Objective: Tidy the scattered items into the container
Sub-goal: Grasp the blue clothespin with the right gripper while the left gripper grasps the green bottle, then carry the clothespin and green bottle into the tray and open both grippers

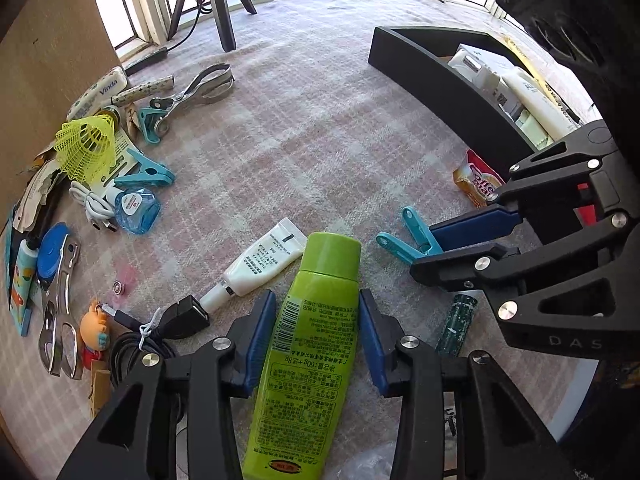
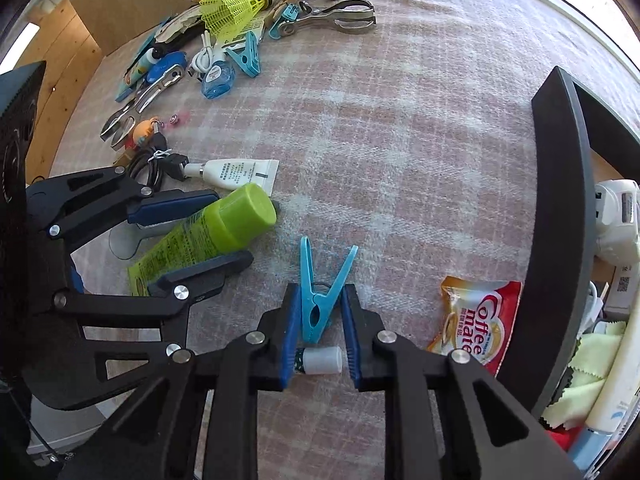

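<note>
left tongs [image 1: 318, 336] bracket the green bottle [image 1: 308, 344] lying on the table, pads flanking but contact unclear; right tongs [image 2: 320, 320] likewise straddle the blue clothespin [image 2: 320, 296], both seemingly staged for lifting toward the black container [image 2: 560, 240] nearby.

Pink plaid tablecloth [image 1: 320, 128], black tripod legs [image 1: 224, 20], trailing cable [image 1: 192, 28], brown board wall [image 1: 44, 52]
</note>
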{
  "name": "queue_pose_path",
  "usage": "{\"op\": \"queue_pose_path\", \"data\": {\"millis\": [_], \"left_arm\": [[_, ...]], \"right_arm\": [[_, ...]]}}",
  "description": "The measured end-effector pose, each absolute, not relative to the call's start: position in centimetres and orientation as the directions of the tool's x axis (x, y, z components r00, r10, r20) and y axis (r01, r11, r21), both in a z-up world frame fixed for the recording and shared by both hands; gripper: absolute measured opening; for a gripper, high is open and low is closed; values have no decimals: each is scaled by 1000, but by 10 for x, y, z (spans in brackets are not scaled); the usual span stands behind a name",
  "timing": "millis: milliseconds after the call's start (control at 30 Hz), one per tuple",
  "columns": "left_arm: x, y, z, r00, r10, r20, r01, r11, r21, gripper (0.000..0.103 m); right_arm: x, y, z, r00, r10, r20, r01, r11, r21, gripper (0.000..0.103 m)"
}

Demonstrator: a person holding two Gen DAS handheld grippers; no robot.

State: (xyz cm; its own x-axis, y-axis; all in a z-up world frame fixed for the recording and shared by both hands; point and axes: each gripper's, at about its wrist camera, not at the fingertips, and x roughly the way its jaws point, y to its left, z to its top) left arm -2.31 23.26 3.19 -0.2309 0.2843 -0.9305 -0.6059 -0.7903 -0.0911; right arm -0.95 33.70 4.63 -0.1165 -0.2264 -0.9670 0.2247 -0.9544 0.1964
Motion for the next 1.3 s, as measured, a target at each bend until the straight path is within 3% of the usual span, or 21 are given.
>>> {"op": "queue_pose_path", "data": {"millis": [167, 600, 967, 1300], "left_arm": [[-28, 214, 47, -234, 338, -912, -550, -819, -162, 38], [-21, 202, 126, -373, 416, -829, -550, -819, -163, 35], [-12, 265, 179, -360, 533, -766, -660, -725, -195, 35], [16, 357, 214, -238, 645, -726, -793, -561, -238, 35]], "right_arm": [[-6, 359, 62, -159, -261, -952, 195, -954, 229, 20], [10, 375, 112, -288, -286, -914, 166, -955, 246, 20], [20, 437, 156, -411, -250, -877, 60, -967, 248, 20], [67, 563, 192, -508, -91, -857, -181, -961, 210, 20]]}}
